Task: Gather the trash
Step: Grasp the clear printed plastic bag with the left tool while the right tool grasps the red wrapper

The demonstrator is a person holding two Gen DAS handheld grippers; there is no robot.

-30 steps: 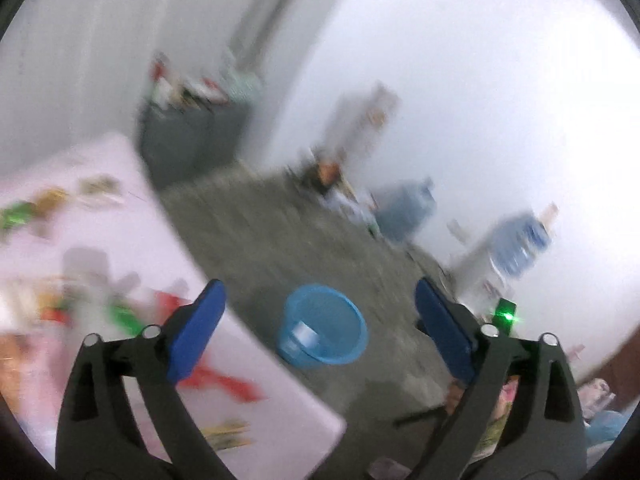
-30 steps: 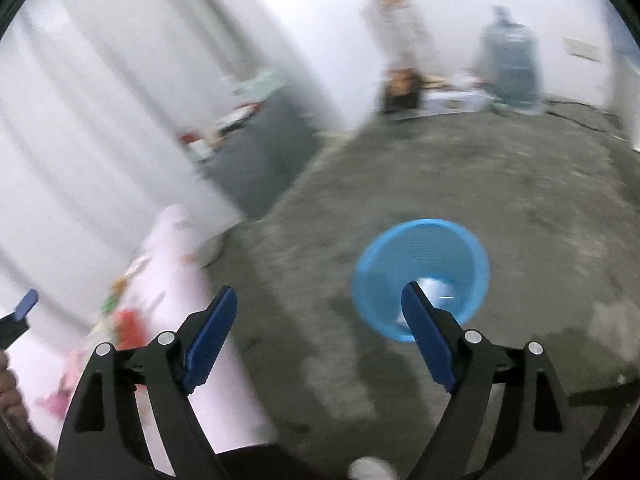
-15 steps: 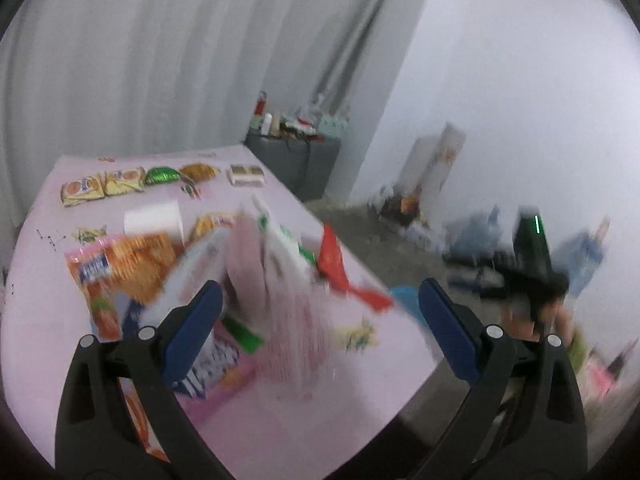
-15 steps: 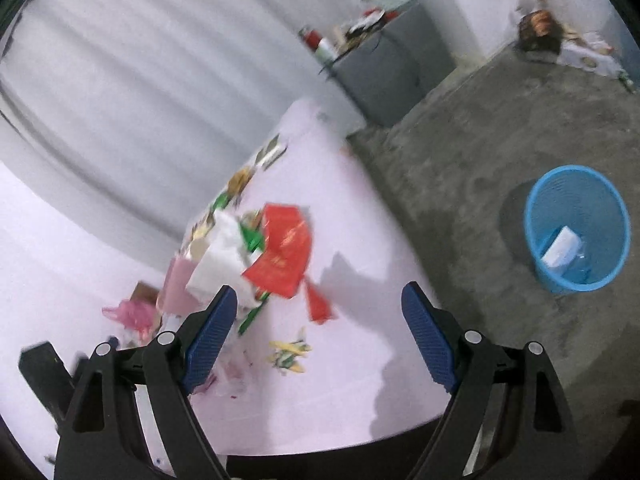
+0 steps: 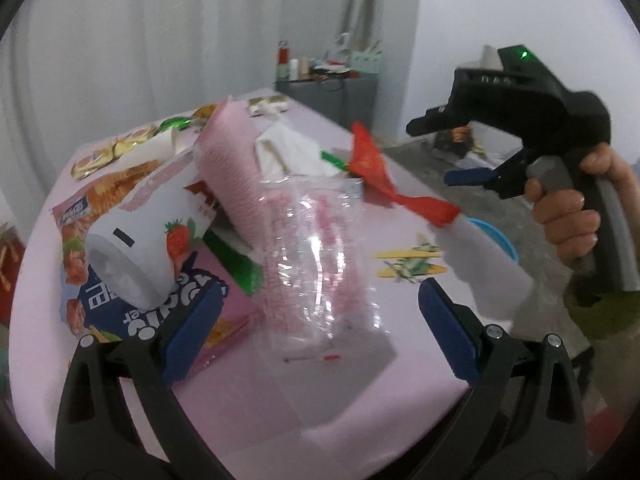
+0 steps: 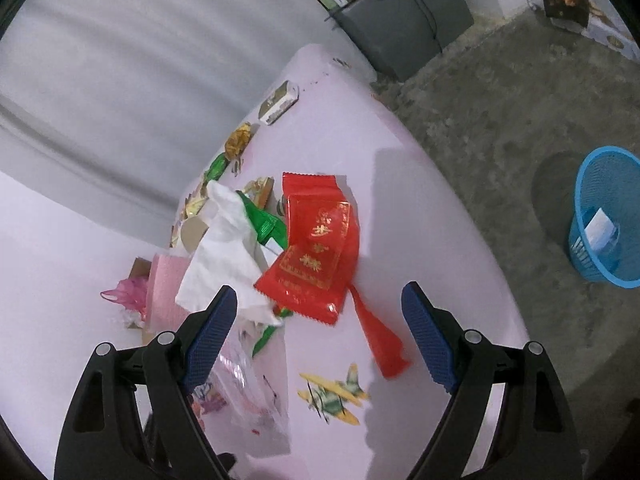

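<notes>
Both grippers hang over a pink table (image 6: 400, 152) strewn with litter. The left gripper (image 5: 320, 320) has its blue fingers wide apart with nothing between them, above a clear plastic bag (image 5: 316, 264) and beside a white strawberry-printed cup (image 5: 136, 248) lying on its side. The right gripper (image 6: 320, 332) also stands spread and empty, over a red packet (image 6: 316, 248) touching a crumpled white tissue (image 6: 224, 256) — a green wrapper (image 6: 264, 224) lies between them. The blue basket (image 6: 604, 216) sits on the floor, well apart from the table, with a white scrap inside.
</notes>
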